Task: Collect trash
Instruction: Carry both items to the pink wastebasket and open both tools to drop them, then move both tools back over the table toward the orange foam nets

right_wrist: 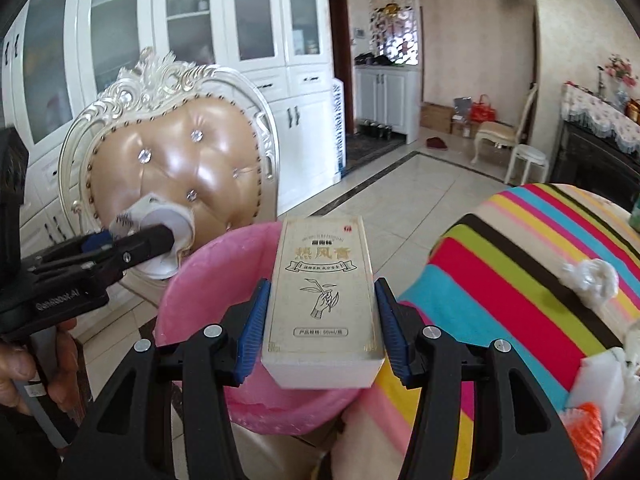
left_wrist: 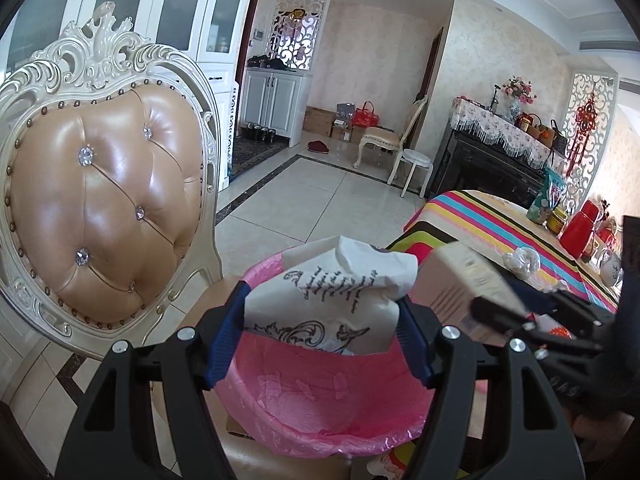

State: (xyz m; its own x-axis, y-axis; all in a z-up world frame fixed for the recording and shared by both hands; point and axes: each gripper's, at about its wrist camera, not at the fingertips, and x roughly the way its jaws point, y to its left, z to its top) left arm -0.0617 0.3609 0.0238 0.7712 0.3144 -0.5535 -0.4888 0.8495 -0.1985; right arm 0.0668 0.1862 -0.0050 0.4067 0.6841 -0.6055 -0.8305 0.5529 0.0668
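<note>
Past the left gripper [left_wrist: 320, 320], the cup [left_wrist: 332, 300] hid the bin's [left_wrist: 320, 400] bottom. The box [left_wrist: 468, 280] beside it was blurred.

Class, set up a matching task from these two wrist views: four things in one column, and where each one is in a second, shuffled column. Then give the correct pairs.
Things
1. crumpled white printed paper cup
2. beige rectangular cardboard box
3. pink plastic bin liner
4. crumpled clear plastic wrap

Places
A. lying on the striped tablecloth
B. between the right gripper pads
C. between the left gripper pads
D. lining the bin beside the tufted chair

Pairs: 1-C, 2-B, 3-D, 4-A
</note>
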